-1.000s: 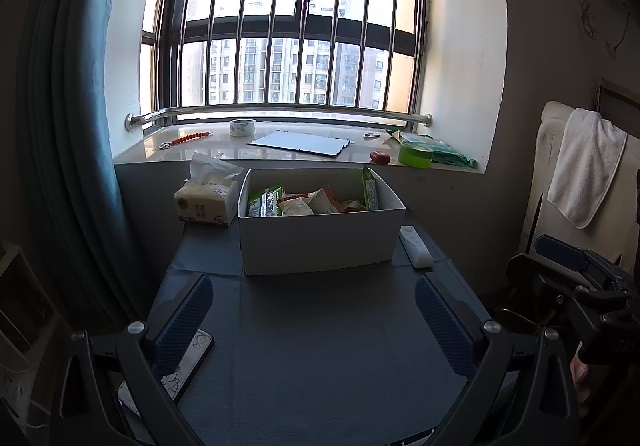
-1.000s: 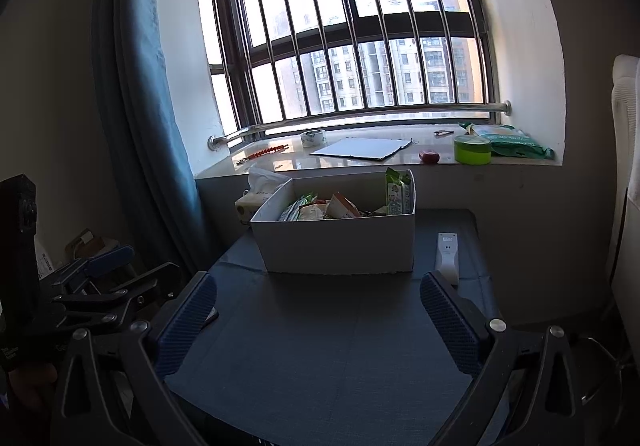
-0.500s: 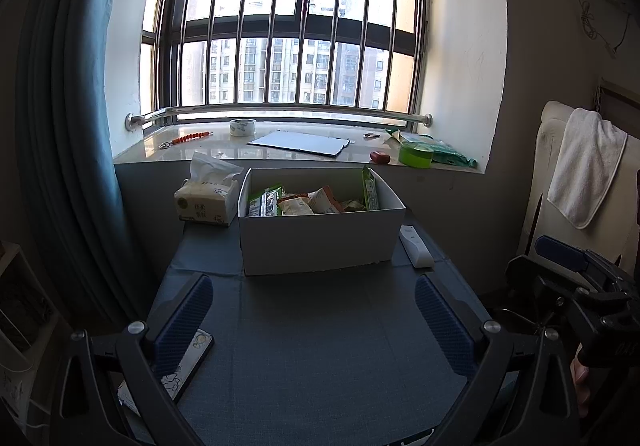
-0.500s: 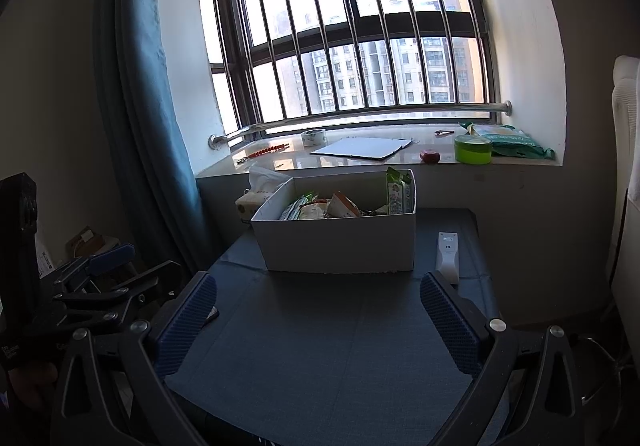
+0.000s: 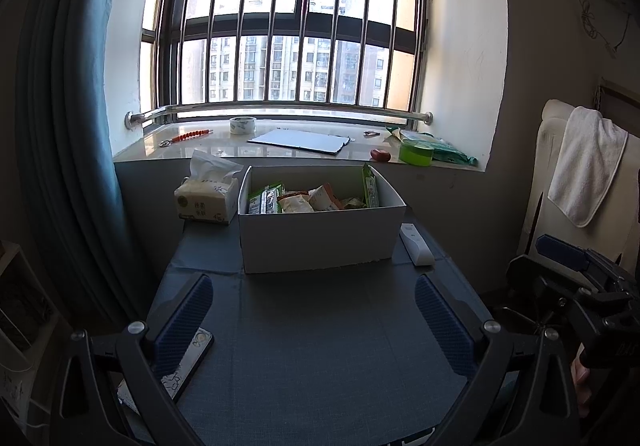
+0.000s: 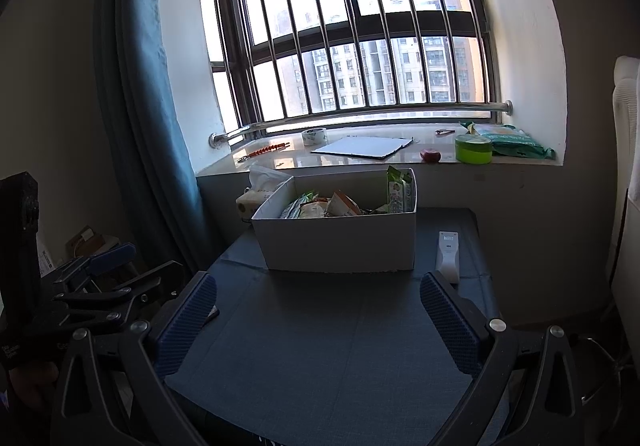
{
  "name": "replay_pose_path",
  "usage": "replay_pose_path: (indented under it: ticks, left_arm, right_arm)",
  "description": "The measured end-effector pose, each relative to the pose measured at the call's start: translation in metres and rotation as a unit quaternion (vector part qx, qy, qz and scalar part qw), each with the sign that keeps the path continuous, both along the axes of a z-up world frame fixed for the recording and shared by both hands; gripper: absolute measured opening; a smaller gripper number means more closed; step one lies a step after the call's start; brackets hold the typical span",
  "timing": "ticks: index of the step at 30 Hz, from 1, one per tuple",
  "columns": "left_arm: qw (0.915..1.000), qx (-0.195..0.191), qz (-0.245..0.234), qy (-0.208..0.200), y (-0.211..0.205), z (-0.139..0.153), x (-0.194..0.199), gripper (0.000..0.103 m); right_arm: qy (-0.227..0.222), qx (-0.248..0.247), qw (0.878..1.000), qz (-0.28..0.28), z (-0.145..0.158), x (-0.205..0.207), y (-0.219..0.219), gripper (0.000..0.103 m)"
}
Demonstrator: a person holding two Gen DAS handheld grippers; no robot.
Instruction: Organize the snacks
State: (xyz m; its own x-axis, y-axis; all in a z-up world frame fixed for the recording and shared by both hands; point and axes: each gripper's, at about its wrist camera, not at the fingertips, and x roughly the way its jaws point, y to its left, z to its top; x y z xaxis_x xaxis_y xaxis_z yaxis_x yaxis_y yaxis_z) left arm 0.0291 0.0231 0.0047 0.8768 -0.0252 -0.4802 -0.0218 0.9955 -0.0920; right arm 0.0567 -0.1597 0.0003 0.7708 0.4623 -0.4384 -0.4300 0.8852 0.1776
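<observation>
A white cardboard box [image 5: 320, 238] stands at the far side of the blue-grey table, also in the right wrist view [image 6: 340, 242]. Several snack packets [image 5: 304, 200] lie inside it, with a green packet [image 6: 398, 190] upright at its right end. My left gripper [image 5: 312, 310] is open and empty, held over the table's near part, well short of the box. My right gripper [image 6: 316, 306] is open and empty at about the same distance. Each gripper shows at the edge of the other's view.
A tissue pack [image 5: 206, 200] stands left of the box. A white remote [image 5: 416, 244] lies to its right. A phone [image 5: 188, 362] lies under my left finger. The windowsill [image 5: 280, 154] holds tape, a tablet and a green tub. A chair with a towel [image 5: 584, 162] stands right.
</observation>
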Motion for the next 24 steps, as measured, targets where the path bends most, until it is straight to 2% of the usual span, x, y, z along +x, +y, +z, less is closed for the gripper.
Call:
replay_pose_path:
  ticks: [24]
  left_arm:
    - [1.0000,0.003,-0.001,0.000,-0.0004,-0.0015,-0.0001,0.103]
  right_arm:
    - [0.001,-0.002,1.000,0.003,-0.0036,-0.0001,-0.0001,0.103]
